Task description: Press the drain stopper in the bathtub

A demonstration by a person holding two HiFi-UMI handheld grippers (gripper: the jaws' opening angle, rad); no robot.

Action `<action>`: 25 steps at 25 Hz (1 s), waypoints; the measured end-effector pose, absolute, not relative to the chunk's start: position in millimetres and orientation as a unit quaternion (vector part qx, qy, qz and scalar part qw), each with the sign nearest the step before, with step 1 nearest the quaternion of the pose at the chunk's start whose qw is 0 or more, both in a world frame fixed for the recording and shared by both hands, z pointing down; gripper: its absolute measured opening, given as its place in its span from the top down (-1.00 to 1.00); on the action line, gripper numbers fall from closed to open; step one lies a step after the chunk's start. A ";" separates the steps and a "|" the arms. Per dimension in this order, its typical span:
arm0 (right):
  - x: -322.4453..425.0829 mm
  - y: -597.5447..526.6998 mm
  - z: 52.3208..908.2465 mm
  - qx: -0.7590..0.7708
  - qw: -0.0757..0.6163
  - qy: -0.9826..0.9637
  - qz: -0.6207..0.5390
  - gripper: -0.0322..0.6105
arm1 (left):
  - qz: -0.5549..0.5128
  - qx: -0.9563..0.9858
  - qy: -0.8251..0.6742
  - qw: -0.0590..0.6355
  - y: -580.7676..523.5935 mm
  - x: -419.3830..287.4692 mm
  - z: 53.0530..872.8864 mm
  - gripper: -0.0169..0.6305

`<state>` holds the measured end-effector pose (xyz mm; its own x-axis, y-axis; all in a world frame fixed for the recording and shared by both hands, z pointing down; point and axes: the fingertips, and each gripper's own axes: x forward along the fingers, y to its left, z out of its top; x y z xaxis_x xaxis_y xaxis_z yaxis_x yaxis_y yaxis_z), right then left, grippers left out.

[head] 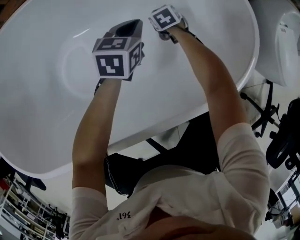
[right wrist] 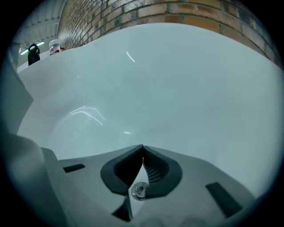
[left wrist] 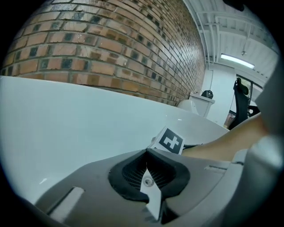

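Reaching down into white bathtub (head: pixel 51 122) with left claw (left wrist: pixel 147 151) and right claw (right wrist: pixel 143 146), held near each other, right a bit further out. Pinched together on both, tips meeting, nothing clamped. Facing bare tub wall on right; looking past the rim at brick wall (left wrist: pixel 111 48) on left. Can't spot drain stopper in any view.

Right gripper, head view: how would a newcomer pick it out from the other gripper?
Find the big white oval bathtub, then the person's two bare arms reaching into it. The right gripper ends the arm farther in, near the picture's top; its marker cube looks smaller than the left gripper's and shows one face.
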<state>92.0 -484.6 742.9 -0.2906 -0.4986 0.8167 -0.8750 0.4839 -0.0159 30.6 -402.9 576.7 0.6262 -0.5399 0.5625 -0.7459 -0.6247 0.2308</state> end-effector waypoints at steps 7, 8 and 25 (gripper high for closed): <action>125.8 -450.1 838.0 0.411 0.459 -0.714 0.333 0.86 | 0.248 0.868 -0.356 0.243 -397.6 32.6 609.9 0.92; 134.6 -443.8 850.0 0.410 0.469 -0.703 0.343 0.86 | 0.250 0.867 -0.354 0.247 -396.4 34.5 613.9 0.92; 165.2 -393.0 929.7 0.375 0.550 -0.642 0.380 0.85 | 0.250 0.861 -0.340 0.284 -385.9 41.9 648.1 0.92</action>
<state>165.2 -393.0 929.7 -0.1142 -0.0647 0.9914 -0.9000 0.4292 -0.0757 41.9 -385.9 648.1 0.6435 -0.4431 0.6241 -0.7274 -0.6077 0.3186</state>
